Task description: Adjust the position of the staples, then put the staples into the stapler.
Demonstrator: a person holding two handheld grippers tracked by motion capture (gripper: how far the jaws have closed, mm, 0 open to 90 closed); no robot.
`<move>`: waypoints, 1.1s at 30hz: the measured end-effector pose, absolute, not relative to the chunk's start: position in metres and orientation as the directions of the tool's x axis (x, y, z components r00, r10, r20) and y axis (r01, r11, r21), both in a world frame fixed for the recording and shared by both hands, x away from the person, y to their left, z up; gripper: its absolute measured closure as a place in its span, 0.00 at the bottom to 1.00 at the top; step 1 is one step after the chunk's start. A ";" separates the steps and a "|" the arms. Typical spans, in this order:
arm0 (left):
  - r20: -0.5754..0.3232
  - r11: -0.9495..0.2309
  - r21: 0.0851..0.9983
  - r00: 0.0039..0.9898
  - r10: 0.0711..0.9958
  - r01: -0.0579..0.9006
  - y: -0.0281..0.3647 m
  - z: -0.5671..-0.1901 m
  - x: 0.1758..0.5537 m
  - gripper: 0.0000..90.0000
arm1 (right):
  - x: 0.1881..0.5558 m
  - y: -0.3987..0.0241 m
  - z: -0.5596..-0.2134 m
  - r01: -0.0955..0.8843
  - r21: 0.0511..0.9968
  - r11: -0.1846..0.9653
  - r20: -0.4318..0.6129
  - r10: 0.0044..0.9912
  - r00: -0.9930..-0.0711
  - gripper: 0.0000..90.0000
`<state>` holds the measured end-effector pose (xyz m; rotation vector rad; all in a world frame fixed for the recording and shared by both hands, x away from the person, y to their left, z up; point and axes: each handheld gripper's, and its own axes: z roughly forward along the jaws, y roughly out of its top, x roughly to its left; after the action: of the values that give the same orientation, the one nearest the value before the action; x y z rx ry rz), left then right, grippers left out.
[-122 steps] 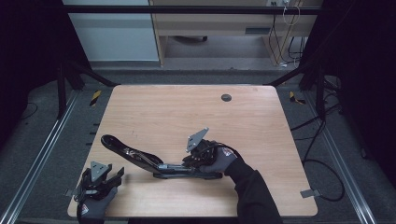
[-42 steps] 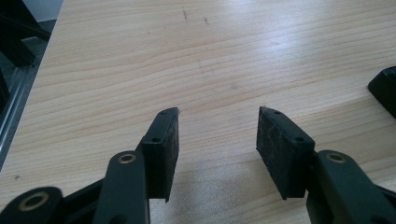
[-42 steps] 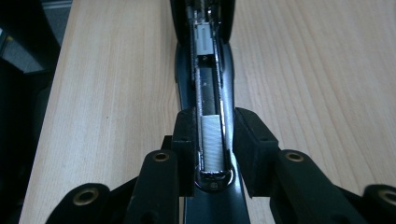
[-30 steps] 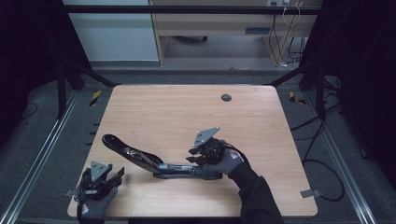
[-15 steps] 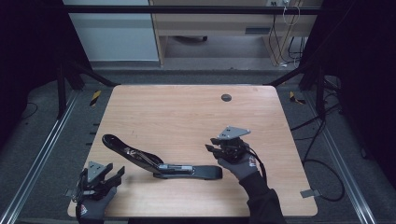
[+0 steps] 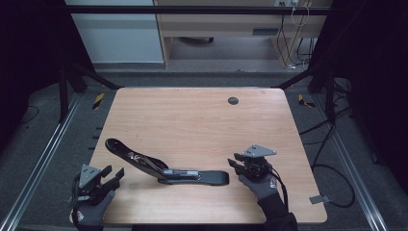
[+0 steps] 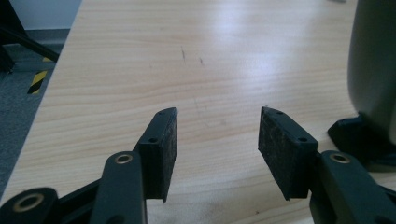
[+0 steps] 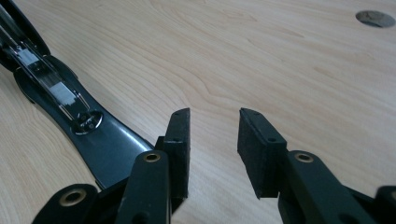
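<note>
Open black stapler (image 6: 166, 166) lies unfolded near the table's (image 6: 192, 115) front edge, between my two grippers, touched by neither.

From above, its long axis runs across the table, the raised arm pointing away to the far left, the flat base pointing right towards my right gripper (image 6: 236, 162); that gripper sits just beside the base's tip, jaws apart and just been widening, nothing between them; my left gripper (image 6: 115, 175) rests at the front left corner, jaws apart and empty; my right gripper view shows the stapler's metal staple channel (image 8: 51, 84) close up; my left gripper view shows bare wood between the pads (image 7: 163, 149).
</note>
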<state>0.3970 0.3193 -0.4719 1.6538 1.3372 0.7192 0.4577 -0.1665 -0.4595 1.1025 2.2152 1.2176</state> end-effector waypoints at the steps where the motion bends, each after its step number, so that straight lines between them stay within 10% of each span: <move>1: -0.087 -0.039 0.890 0.254 0.963 0.454 0.321 -0.469 0.396 0.52 | 0.456 -0.168 -0.461 0.460 0.833 0.309 0.046 0.789 -0.613 0.72; 33: -0.175 0.070 0.944 0.312 0.934 0.322 0.323 -0.418 0.378 0.48 | 0.440 -0.163 -0.478 0.485 0.830 0.276 0.080 0.802 -0.592 0.69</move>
<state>0.3776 0.3232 -0.4181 1.4754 1.2181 0.6973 0.4398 -0.1630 -0.4784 1.1679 2.1966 1.2346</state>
